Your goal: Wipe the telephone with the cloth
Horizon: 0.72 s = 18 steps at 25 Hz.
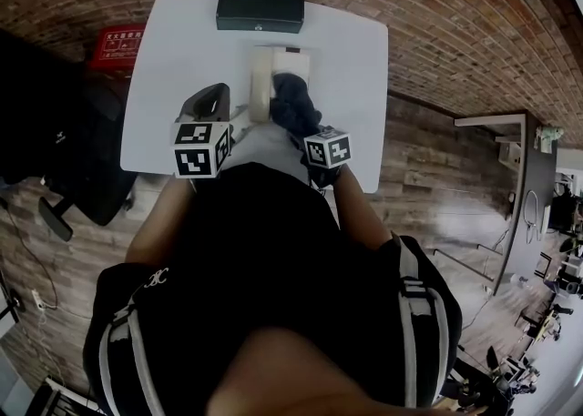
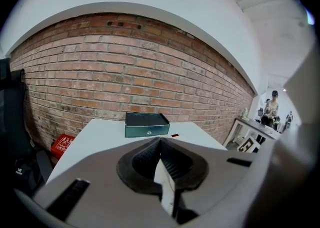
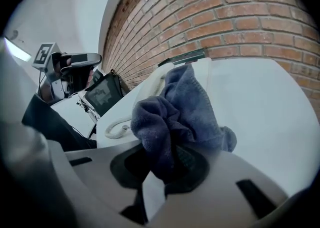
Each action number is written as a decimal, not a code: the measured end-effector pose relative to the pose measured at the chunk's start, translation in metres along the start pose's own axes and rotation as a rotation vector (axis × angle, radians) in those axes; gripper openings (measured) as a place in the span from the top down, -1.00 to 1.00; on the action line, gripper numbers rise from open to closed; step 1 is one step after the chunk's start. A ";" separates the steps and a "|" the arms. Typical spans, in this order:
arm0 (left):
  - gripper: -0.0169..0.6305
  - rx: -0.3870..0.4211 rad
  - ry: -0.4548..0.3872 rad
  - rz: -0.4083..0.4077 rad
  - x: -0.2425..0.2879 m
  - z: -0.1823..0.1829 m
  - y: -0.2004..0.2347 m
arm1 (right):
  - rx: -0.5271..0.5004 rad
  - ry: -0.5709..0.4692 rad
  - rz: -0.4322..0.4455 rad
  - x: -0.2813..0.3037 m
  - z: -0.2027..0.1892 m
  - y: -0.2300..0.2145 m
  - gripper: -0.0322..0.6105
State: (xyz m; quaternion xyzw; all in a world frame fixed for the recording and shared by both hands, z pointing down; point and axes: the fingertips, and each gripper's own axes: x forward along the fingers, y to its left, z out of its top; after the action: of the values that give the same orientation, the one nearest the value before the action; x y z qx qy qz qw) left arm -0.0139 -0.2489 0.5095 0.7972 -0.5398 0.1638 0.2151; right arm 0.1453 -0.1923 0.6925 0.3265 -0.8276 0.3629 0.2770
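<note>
My right hand-held gripper [image 3: 167, 164] pinches the bunched dark-blue terry cloth [image 3: 175, 107] over the cream plastic telephone [image 1: 293, 62] on the white worktop [image 1: 182, 50]; the left hand-held gripper [image 2: 161, 158] sits closed, empty; I'd press lightly, stroking along the handset [image 1: 260, 86].

The table [image 1: 164, 68] fills the upper centre of the head view. A box [image 1: 260, 6] sits at its top edge, with the telephone [image 1: 264, 77] below it. The cloth [image 1: 293, 103] lies on the telephone's lower right. A crate [image 1: 117, 45] stands upper left, beside the table.
</note>
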 end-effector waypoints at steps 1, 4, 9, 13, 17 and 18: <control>0.94 0.001 -0.001 -0.001 0.000 0.000 0.000 | -0.005 -0.001 -0.017 -0.002 -0.003 -0.003 0.78; 0.94 0.000 -0.003 -0.003 0.001 -0.001 0.000 | -0.025 -0.009 -0.082 -0.007 -0.010 -0.012 0.78; 0.94 0.001 0.003 -0.003 0.000 -0.003 0.000 | -0.016 -0.054 -0.197 -0.020 -0.008 -0.027 0.78; 0.94 0.001 0.000 -0.001 0.001 -0.002 0.001 | 0.026 -0.193 -0.279 -0.043 0.024 -0.046 0.78; 0.94 0.002 -0.012 0.006 0.002 0.002 0.003 | 0.040 -0.393 -0.333 -0.068 0.081 -0.054 0.78; 0.94 0.004 -0.020 0.008 0.002 0.005 0.002 | 0.028 -0.443 -0.342 -0.076 0.097 -0.053 0.79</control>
State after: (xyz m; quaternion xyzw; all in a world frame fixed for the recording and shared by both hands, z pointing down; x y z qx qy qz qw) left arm -0.0155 -0.2534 0.5068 0.7971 -0.5447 0.1579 0.2076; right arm 0.2108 -0.2702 0.6054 0.5368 -0.7957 0.2421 0.1421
